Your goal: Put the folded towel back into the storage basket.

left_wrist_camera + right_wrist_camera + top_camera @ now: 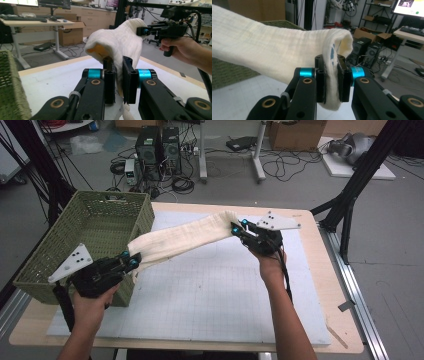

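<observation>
left tool point(117, 72) – clamps cloth point(185, 236) end | right tool point(239, 230) – clamps other end

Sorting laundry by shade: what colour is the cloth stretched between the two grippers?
Cream white; the cloth shows best in the right gripper view.

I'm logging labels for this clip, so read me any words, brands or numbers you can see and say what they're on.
No text can be read.
Cloth: blue marks on the inner fold by the right gripper, too hidden to read.
Monitor: screen content too blurred to read.
Mat: printed grid lines, no legible numbers.
</observation>
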{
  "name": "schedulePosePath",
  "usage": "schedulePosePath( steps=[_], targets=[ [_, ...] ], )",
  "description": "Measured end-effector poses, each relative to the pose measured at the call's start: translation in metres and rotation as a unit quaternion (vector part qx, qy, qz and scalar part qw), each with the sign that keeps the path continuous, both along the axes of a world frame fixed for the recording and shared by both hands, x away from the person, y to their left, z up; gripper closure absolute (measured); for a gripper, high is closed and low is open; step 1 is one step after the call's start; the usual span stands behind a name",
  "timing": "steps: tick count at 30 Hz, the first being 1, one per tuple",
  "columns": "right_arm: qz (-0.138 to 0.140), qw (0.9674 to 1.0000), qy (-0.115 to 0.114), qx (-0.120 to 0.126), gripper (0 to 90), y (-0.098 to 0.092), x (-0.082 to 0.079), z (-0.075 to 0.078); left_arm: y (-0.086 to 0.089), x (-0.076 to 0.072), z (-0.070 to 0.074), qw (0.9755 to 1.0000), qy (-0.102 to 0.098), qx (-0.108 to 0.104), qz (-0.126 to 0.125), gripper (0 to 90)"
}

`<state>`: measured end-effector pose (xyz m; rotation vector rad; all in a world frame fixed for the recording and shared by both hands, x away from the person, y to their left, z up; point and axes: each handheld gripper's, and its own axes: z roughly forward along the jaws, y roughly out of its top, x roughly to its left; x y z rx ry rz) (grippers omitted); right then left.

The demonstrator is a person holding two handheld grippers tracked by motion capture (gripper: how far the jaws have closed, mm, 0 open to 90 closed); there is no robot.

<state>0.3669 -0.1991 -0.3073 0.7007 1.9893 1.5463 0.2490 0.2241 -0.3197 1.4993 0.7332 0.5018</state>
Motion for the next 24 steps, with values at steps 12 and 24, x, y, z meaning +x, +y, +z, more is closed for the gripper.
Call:
schedulePosePath(
  steps=[12, 24],
  targets=[
    [0.015, 0.9999, -0.004, -0.002, 81.1, 0.040, 0.026, 0.013, 0.020, -0.010, 0.005, 0.9995, 0.000, 0.002, 0.032, 82.2],
    [0.038, 0.9990, -0.012, -0.018, 81.1, 0.094, 0.050, 0.030, 0.049, -0.019, 0.006, 0.9969, 0.001, 0.000, 0.079, 82.0]
  ],
)
